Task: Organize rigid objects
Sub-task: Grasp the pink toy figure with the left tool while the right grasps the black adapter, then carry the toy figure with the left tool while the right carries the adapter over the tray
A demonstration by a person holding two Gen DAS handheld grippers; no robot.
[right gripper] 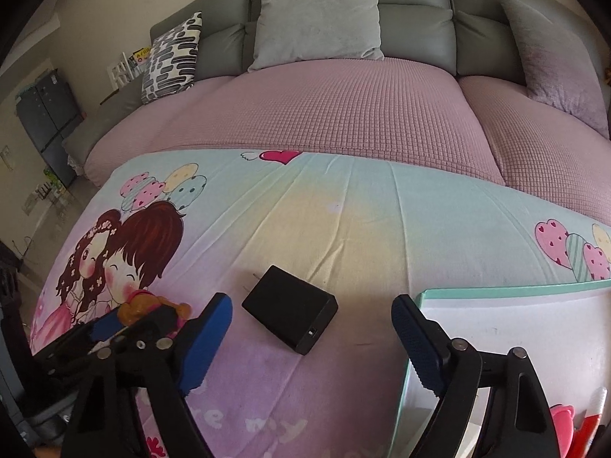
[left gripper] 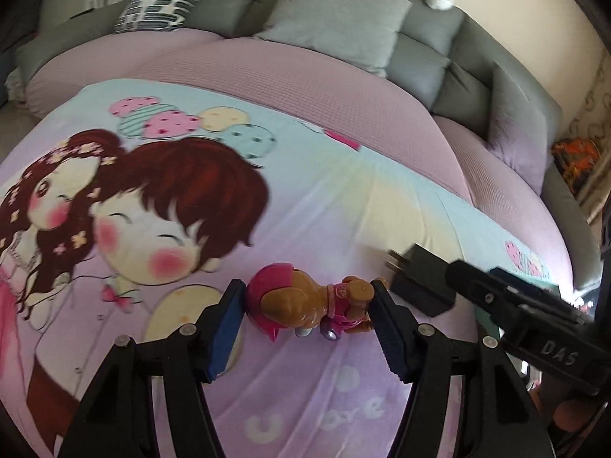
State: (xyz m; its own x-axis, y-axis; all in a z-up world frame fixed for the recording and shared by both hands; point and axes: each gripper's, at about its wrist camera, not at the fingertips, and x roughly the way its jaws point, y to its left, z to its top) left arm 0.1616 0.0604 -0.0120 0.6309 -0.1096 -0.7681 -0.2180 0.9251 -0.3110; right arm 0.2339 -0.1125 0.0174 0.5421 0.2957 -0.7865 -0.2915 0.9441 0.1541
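Pink toy dog (left gripper: 309, 301) clamped in left hand-held gripper (left gripper: 307, 305).
Right hand-held gripper (right gripper: 311, 328) gapes wide around the black charger (right gripper: 290, 309); neither reaches the tray (right gripper: 496, 324) yet.

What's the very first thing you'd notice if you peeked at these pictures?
The toy puppy in a pink outfit, lying sideways between the fingers of the left hand-held gripper, which touch it at both ends. Under it spreads a bright cartoon blanket with two red-haired girls hugging. A black plug-in charger lies on the blanket, ahead of the open right hand-held gripper.
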